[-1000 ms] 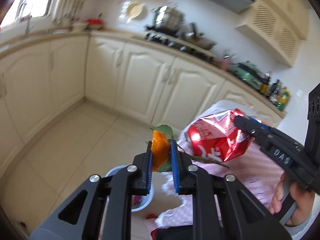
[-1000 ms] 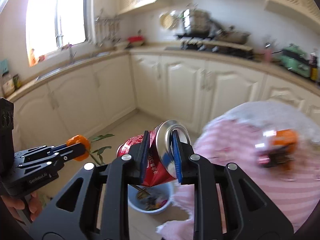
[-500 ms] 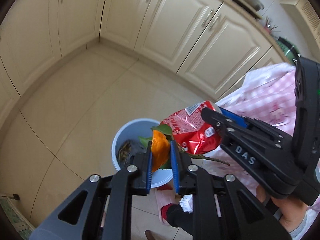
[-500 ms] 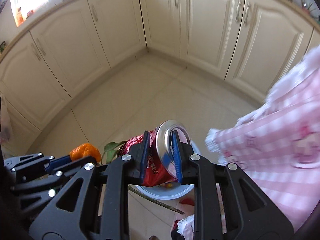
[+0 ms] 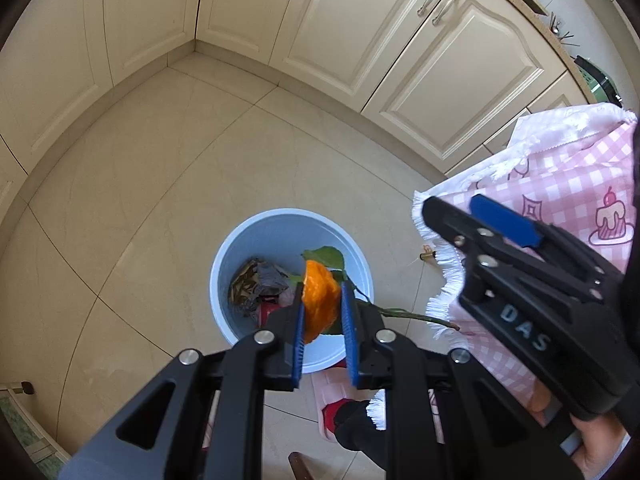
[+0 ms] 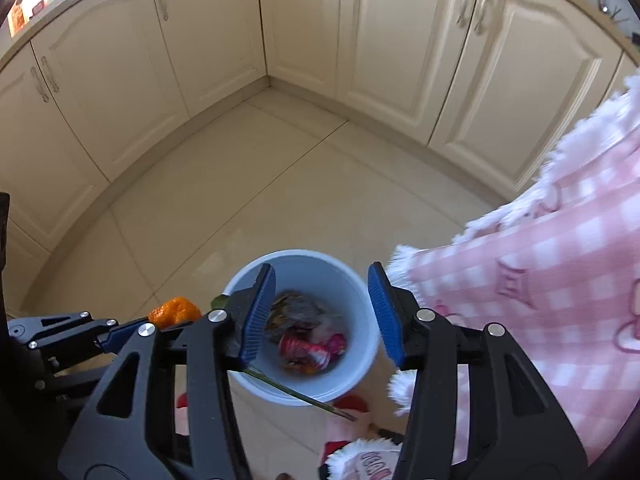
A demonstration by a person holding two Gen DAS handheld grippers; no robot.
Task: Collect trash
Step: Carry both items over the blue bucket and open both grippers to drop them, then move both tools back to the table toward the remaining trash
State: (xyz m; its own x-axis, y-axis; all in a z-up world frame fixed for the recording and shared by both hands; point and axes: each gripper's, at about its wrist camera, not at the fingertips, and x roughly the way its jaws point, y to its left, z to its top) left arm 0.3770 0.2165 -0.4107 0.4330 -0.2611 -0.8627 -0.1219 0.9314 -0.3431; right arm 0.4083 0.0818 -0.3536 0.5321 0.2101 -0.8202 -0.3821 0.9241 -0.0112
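The left hand-held gripper (image 5: pixel 322 312) is pinching an orange peel (image 5: pixel 318 300) w/ green leaves (image 5: pixel 325 257) and a long thin stem (image 5: pixel 404 314). The blue pads (image 5: pixel 297 340) press on both sides of the peel. The stem sticks out to the right of this hand-held gripper. Right under & just past its tips is a light blue trash bin (image 5: pixel 256 236) on the tile floor (image 5: pixel 160 184).

The right hand-held gripper (image 6: pixel 322 312) is opening, its blue pads (image 6: pixel 260 312) spread wide w/ nothing between them. Looking down through the gap you see the trash bin (image 6: pixel 360 364). Inside it, below the tips, lies a red can (image 6: pixel 304 354), blurry, next to some grey-brown scraps (image 6: pixel 296 308). The peel (image 6: pixel 174 312) shows just left of the right hand-held gripper, near the bin rim.

To the right of both hand-held grippers hangs a pink checked cloth (image 6: pixel 560 280) w/ a white fringe, over what may be a worktop. Cream cupboards (image 6: pixel 400 40) stand far ahead of the tips. A hand (image 5: pixel 596 444) holds the right hand-held gripper low at the right edge of the left view.
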